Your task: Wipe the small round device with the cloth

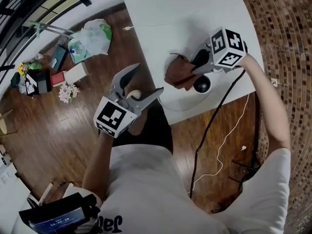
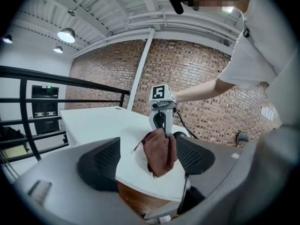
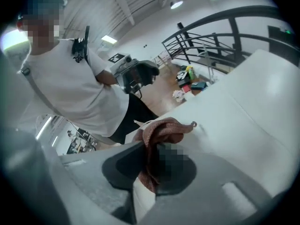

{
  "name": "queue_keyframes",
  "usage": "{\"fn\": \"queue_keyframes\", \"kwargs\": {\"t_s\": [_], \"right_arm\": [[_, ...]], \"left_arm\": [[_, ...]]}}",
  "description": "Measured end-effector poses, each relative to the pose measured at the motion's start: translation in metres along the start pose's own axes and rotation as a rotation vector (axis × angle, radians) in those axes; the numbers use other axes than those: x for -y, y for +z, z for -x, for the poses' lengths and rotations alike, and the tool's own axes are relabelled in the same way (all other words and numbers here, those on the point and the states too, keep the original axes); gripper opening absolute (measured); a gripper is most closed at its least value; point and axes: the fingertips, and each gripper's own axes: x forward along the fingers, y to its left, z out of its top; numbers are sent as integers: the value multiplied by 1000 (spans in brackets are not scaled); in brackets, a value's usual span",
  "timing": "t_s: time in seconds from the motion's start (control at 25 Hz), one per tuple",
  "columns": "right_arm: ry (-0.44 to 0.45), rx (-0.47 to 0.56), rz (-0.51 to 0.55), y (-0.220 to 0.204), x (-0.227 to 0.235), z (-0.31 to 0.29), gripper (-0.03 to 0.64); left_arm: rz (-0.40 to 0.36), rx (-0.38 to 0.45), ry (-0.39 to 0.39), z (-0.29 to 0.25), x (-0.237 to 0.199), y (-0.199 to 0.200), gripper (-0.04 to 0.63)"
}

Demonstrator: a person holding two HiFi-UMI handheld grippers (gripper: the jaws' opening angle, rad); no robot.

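At left, the left gripper (image 1: 146,81) is held at the near left edge of the table (image 1: 185,9), its jaws spread wide with nothing between them. Toward the centre, the cloth (image 1: 178,73), brown and bunched, is pinched in the right gripper (image 1: 194,67), whose jaws are closed on a fold while the loose end hangs toward the tabletop. Just right of the cloth, and on the person's side of those jaws, the device (image 1: 202,84), a small black dome, sits on the table. Whether cloth and dome already touch cannot be told. The right gripper is judged by far the nearer. A short carry of the cloth rightward and toward the person is judged enough to bring it onto the dome. The left gripper is well apart from it.
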Motion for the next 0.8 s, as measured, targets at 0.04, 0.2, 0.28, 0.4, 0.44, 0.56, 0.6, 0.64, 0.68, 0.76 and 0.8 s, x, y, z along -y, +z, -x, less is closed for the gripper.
{"fn": "queue_keyframes", "kwargs": {"t_s": [0.04,0.2,0.28,0.4,0.44,0.56,0.6,0.64,0.68,0.76,0.8], "right_arm": [[-24,28,-36,-8,5,4,45],[-142,174,-180,-37,10,25,45],[-215,234,-241,-57,7,31,45],[-273,325,-338,-85,-12,26,46],[-281,362,-371,-90,-19,22,45],[-307,490,-457,-97,-39,0,46],[-319,536,-483,-97,-46,-8,46],[-329,577,-507,-96,-52,-16,46],[-336,612,-527,-95,-59,-24,46],[-336,658,-553,-89,-72,-40,46],[-329,668,-558,-84,-78,-48,46]], "left_arm": [[0,-3,-14,-2,3,0,393],[-6,-22,-77,-10,13,3,393],[-13,-31,-113,-16,22,3,393],[-24,-51,-187,-25,37,3,393],[-29,-56,-210,-28,41,3,393],[-46,-68,-260,-34,51,3,393],[-53,-71,-274,-35,54,4,393],[-62,-74,-289,-36,58,5,393],[-70,-74,-305,-38,61,8,393],[-86,-71,-335,-39,67,13,393],[-92,-69,-345,-40,68,15,393]]}}
